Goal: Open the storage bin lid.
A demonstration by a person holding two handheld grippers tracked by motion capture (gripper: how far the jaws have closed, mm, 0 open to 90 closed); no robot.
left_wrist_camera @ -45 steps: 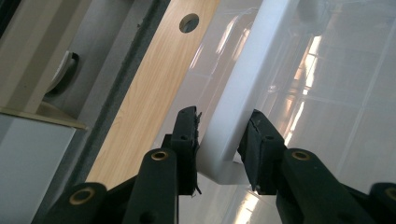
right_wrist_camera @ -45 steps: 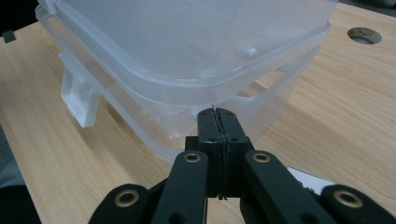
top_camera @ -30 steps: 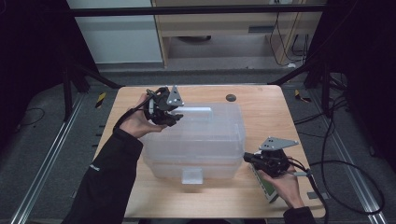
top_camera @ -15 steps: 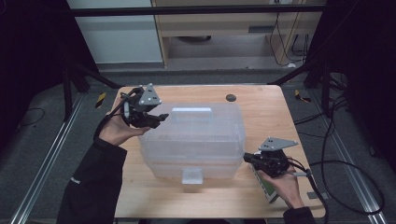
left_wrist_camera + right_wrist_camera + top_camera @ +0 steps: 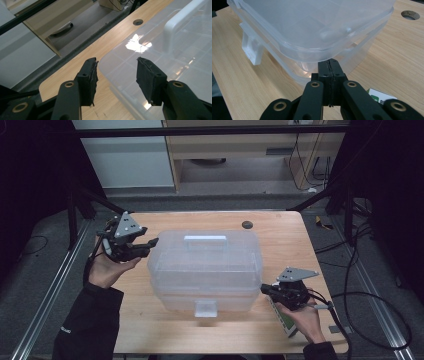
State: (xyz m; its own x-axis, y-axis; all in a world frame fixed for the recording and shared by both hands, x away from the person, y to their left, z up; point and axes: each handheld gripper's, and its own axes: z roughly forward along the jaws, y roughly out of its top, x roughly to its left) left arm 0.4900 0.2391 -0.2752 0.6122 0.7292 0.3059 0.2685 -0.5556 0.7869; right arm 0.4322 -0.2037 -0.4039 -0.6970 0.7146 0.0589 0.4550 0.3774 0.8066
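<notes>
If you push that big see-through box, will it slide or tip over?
The clear plastic box would probably slide rather than tip: it is wide, low and flat on the wooden table. It looks light, since little shows through its walls. Its glossy lid may be slippery for the left hand-held gripper.

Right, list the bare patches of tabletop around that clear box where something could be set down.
Bare wood lies along the table's near edge in front of the clear box, and along the far edge behind it, left of the round hole. The left side is crowded by the left gripper, the right corner by the right gripper and a green-and-white card.
</notes>
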